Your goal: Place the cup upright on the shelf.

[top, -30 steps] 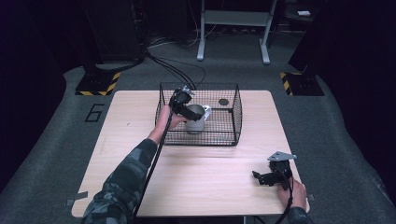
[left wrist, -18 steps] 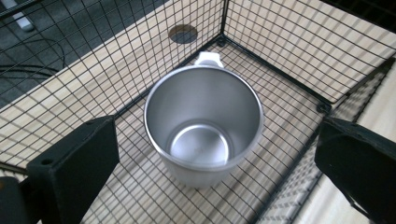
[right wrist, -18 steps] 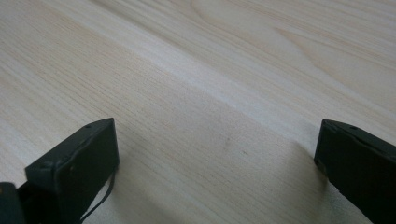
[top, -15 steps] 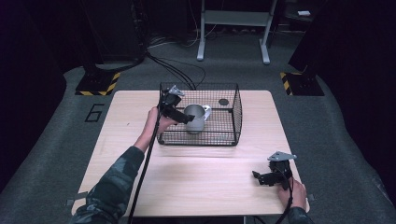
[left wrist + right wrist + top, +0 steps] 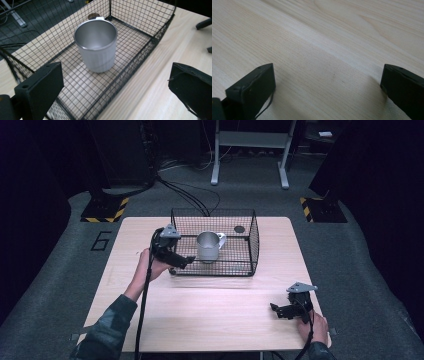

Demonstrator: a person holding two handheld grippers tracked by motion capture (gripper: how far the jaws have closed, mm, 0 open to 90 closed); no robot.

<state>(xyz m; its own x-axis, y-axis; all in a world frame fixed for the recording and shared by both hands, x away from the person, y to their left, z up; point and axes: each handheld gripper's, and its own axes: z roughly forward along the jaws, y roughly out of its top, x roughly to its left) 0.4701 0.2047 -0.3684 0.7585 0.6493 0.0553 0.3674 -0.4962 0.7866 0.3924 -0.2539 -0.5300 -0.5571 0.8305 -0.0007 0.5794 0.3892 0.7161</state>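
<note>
Shiny silver metal mug (image 5: 208,247) with a handle stands upright inside the black wire-mesh basket (image 5: 252,240) at the far-middle of the light wooden bench (image 5: 210,315), with a small dark round disc (image 5: 239,229) lying near the basket's far right corner. Left claw (image 5: 186,262) sits at the basket's near left corner, jaws wide apart and empty, mug just beyond them and untouched. Right claw (image 5: 275,309) rests near the bench's near right corner, jaws spread wide over bare wood, holding nothing.
</note>
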